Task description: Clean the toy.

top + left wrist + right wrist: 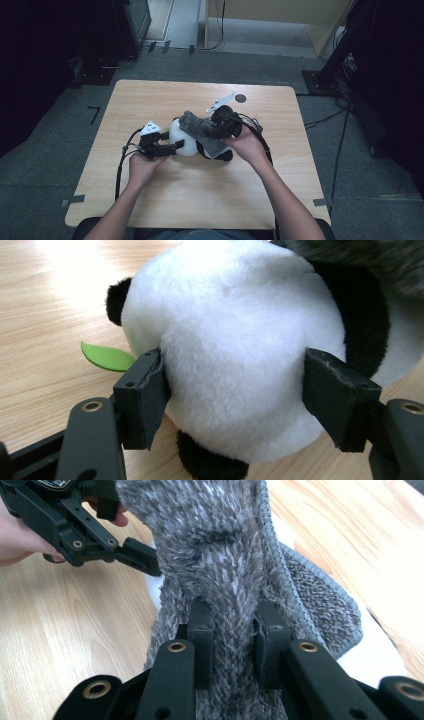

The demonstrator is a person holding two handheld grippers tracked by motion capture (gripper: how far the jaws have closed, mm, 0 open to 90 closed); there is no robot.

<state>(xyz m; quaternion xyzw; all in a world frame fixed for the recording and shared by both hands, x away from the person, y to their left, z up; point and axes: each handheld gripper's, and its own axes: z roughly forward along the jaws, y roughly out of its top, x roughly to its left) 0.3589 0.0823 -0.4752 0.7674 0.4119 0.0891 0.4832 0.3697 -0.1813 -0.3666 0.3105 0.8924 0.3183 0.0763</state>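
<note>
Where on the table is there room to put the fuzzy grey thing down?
The light wooden table is bare along its far edge, apart from a small dark round spot, and near the person. The middle is crowded: white-and-black plush panda, fuzzy grey knitted cloth, both hand-held grippers.

A light wooden table (pixel 150 200) bears a plush panda (pixel 183 139) and a small dark disc (pixel 240 98).

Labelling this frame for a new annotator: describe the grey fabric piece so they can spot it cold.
On the light wooden table, look at the middle, where both hands meet over a white-and-black plush panda clamped by the left gripper. Draped over the panda's right side is the fuzzy grey sock, a fold pinched in the right gripper. It is the one speckled grey, knitted item.
</note>
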